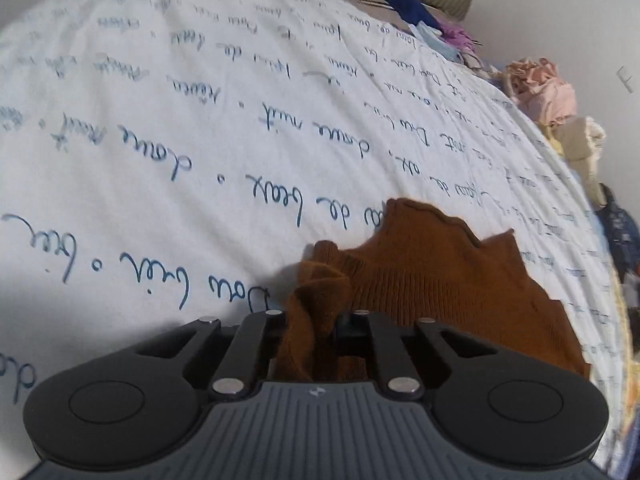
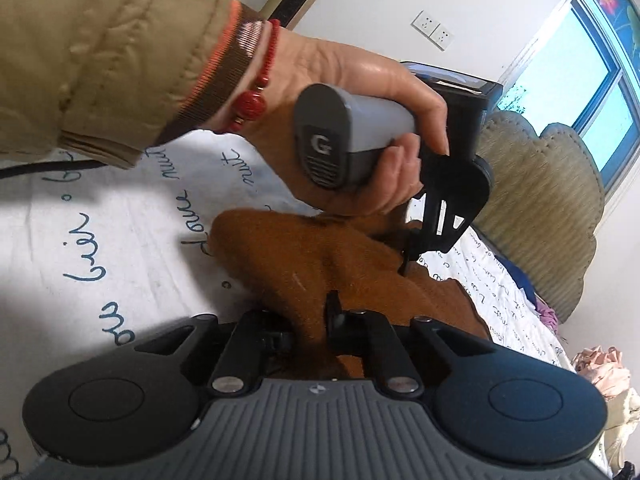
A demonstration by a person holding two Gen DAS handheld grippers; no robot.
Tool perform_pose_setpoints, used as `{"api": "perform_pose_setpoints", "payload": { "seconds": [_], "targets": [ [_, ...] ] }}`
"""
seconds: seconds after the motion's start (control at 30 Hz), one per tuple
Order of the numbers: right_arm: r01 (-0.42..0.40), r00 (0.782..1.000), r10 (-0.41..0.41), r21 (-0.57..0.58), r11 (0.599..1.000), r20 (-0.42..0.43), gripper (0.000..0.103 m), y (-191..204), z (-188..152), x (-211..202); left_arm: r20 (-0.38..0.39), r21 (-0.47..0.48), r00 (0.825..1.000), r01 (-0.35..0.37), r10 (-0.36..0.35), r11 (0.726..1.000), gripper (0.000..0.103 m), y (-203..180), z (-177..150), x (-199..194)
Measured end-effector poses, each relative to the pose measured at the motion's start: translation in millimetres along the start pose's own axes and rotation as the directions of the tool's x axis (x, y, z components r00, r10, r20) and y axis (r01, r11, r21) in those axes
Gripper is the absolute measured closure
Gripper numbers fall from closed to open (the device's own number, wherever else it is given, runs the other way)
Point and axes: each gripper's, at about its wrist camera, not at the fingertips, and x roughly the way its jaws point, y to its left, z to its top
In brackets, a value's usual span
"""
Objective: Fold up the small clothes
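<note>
Across the left of the left wrist view, the white bedsheet printed with blue handwriting [image 1: 160,120] fills the frame; you can make out "de beaux", "douce nuit" and "Dou" in its looping lines, though most of the script is too small or skewed to read. Lower centre, your left gripper [image 1: 316,320] is clamped on a bunched fold of the rust-brown knitted garment [image 1: 420,276], whose ribbed body spreads flat on the sheet toward the lower right. Along the right edge of that view sits a heap of other clothes: a dark blue cloth [image 1: 404,6] at the top, then a crumpled pink piece [image 1: 540,84], then a pale cream one [image 1: 584,140].

In the right wrist view, the upper left holds your tan quilted jacket sleeve [image 2: 100,40], a red bead bracelet [image 2: 256,96] at the wrist, and your left hand [image 2: 360,80] wrapped round the grey handle of the other gripper, which bears a "G" mark on its end cap [image 2: 322,146]. Below it the same brown garment lies on the sheet, where "nuit" and "bien" can be read at left. Lower centre, your right gripper [image 2: 312,320] is closed on a raised ridge of that knit. Upper centre shows a white double wall socket [image 2: 432,28]; at right stand a padded grey-green headboard [image 2: 540,200] and a blue-framed window [image 2: 600,100].
</note>
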Motion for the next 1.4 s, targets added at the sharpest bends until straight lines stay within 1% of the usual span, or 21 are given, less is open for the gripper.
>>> {"api": "perform_pose_setpoints", "payload": {
  "seconds": [0.1, 0.23, 0.37, 0.53, 0.6, 0.7, 0.8, 0.9, 1.03, 1.17, 1.27, 1.4],
  "targets": [
    [0.015, 0.999, -0.016, 0.031, 0.999, 0.033, 0.093, -10, -3, -15, 0.047, 0.052, 0.996, -0.078, 0.076, 0.996, 0.093, -20, -4, -13],
    [0.057, 0.996, -0.064, 0.086, 0.995, 0.069, 0.093, -27, -13, -38, 0.122, 0.087, 0.984, -0.137, 0.126, 0.987, 0.093, -48, -5, -40],
    [0.106, 0.989, -0.119, 0.142, 0.984, 0.087, 0.094, -50, -25, -60, 0.166, 0.099, 0.975, -0.166, 0.148, 0.981, 0.093, -81, -1, -60],
    [0.157, 0.98, -0.178, 0.207, 0.966, 0.084, 0.095, -75, -45, -88, 0.228, 0.156, 0.959, -0.21, 0.171, 0.965, 0.093, -133, -4, -73],
    [0.177, 0.977, -0.2, 0.239, 0.955, 0.075, 0.096, -82, -56, -99, 0.245, 0.185, 0.955, -0.218, 0.17, 0.958, 0.093, -155, -8, -74],
    [0.216, 0.969, -0.24, 0.279, 0.936, 0.054, 0.096, -97, -72, -111, 0.259, 0.223, 0.954, -0.21, 0.15, 0.952, 0.093, -187, -11, -75],
    [0.259, 0.959, -0.282, 0.321, 0.911, 0.026, 0.096, -113, -92, -120, 0.256, 0.266, 0.958, -0.199, 0.129, 0.943, 0.093, -218, -15, -68],
    [0.289, 0.952, -0.307, 0.362, 0.886, -0.009, 0.096, -125, -111, -128, 0.241, 0.32, 0.964, -0.19, 0.114, 0.928, 0.093, -251, -22, -53],
    [0.3, 0.951, -0.305, 0.428, 0.853, -0.059, 0.096, -136, -141, -141, 0.222, 0.389, 0.97, -0.181, 0.099, 0.903, 0.093, -293, -38, -29],
    [0.319, 0.946, -0.308, 0.464, 0.826, -0.101, 0.096, -146, -165, -149, 0.199, 0.445, 0.976, -0.175, 0.094, 0.878, 0.093, -327, -55, 0],
    [0.314, 0.948, -0.293, 0.507, 0.803, -0.124, 0.096, -153, -182, -153, 0.184, 0.482, 0.977, -0.181, 0.103, 0.857, 0.093, -346, -65, 19],
    [0.266, 0.963, -0.23, 0.594, 0.759, -0.138, 0.096, -163, -202, -155, 0.168, 0.512, 0.977, -0.198, 0.129, 0.836, 0.093, -360, -77, 40]
  ]
}}
